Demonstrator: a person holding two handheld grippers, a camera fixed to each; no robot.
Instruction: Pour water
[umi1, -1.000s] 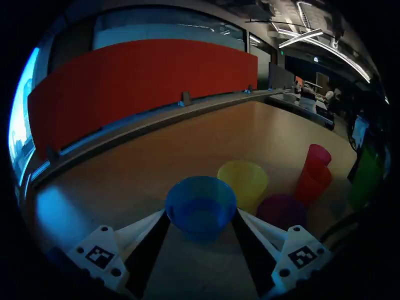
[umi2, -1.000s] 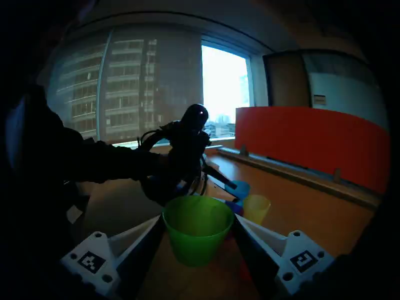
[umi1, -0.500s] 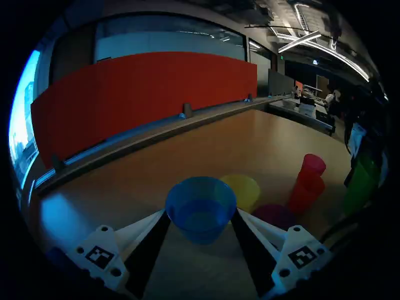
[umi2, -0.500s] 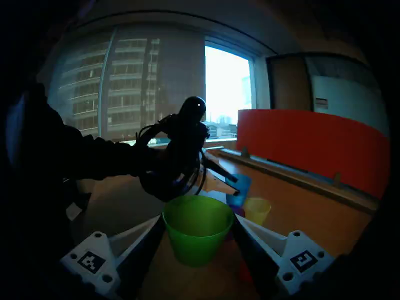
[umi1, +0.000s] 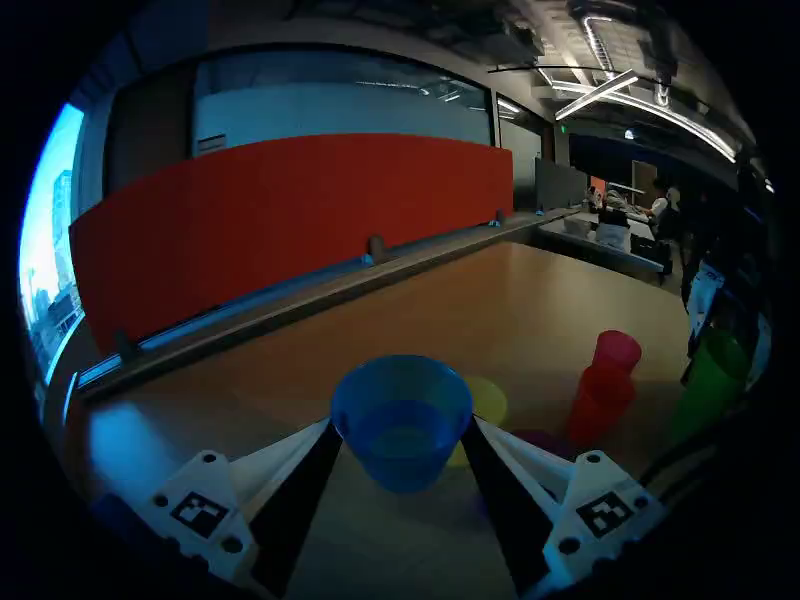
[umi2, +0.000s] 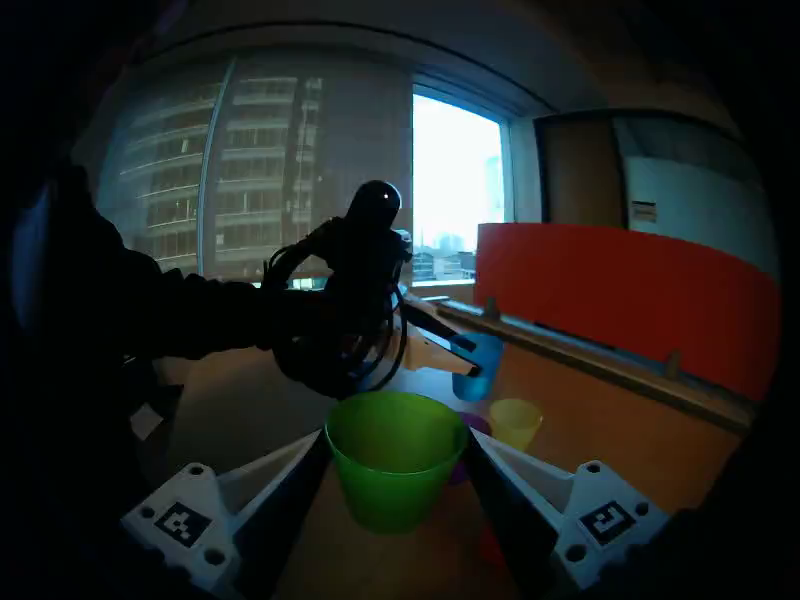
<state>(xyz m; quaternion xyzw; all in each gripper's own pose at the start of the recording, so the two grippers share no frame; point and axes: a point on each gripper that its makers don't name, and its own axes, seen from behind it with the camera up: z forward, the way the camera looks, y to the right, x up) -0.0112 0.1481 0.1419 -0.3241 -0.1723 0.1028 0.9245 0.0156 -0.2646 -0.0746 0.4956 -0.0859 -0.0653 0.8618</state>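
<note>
Wooden office table, red partition behind: the left gripper pinches a blue cup aloft, a yellow cup just beyond; the right gripper clamps a green cup.

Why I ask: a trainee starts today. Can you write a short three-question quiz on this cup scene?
1. True or false: the right claw grips a yellow cup.
2. Which cup does the left claw hold? A red, B blue, C purple.
3. Fill in: on the table, the stacked cups are ___.

Key: 1 false, it grips the green cup; 2 B, the blue cup; 3 red.
</note>
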